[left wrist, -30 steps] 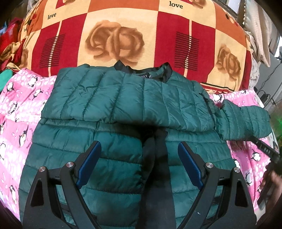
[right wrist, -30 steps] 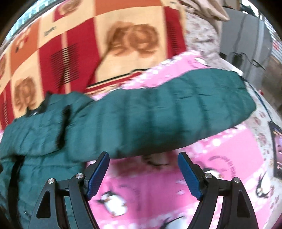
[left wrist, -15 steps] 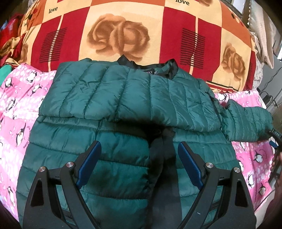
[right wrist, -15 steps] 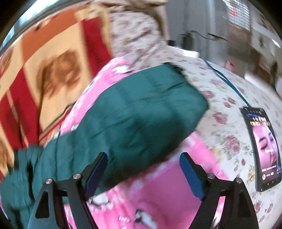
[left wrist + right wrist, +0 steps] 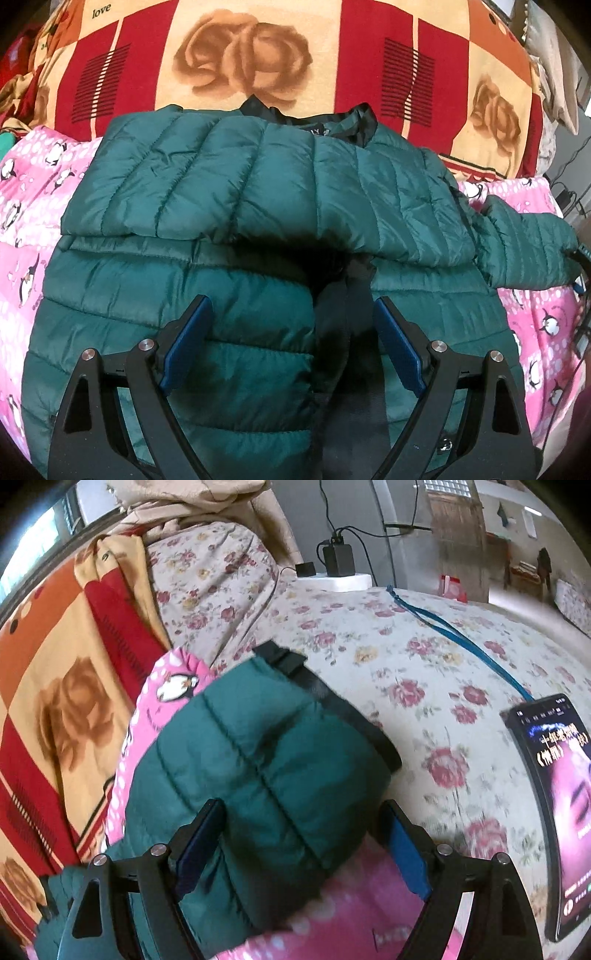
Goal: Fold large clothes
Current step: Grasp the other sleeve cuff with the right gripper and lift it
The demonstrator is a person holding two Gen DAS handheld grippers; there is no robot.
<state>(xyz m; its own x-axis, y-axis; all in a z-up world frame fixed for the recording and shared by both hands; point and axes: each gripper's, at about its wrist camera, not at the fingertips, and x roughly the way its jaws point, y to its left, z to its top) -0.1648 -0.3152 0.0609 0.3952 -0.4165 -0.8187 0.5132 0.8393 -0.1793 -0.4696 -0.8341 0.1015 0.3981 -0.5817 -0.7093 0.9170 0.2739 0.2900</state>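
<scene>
A dark green quilted puffer jacket lies front up on a pink penguin-print blanket. One sleeve is folded across its chest; the black collar points away. My left gripper is open and empty, above the jacket's lower front by the black zipper strip. The other sleeve stretches out to the right, its black cuff at the far end. My right gripper is open, its jaws straddling that sleeve near the cuff.
A red, orange and cream rose-print blanket is piled behind the jacket. A floral bedsheet lies right of the sleeve, with a lit phone and blue cord on it. Chargers sit on a white box beyond.
My right gripper has swung right along the outstretched sleeve and closed in on its cuff end, bringing the phone into view. My left gripper has moved slightly closer over the jacket front.
</scene>
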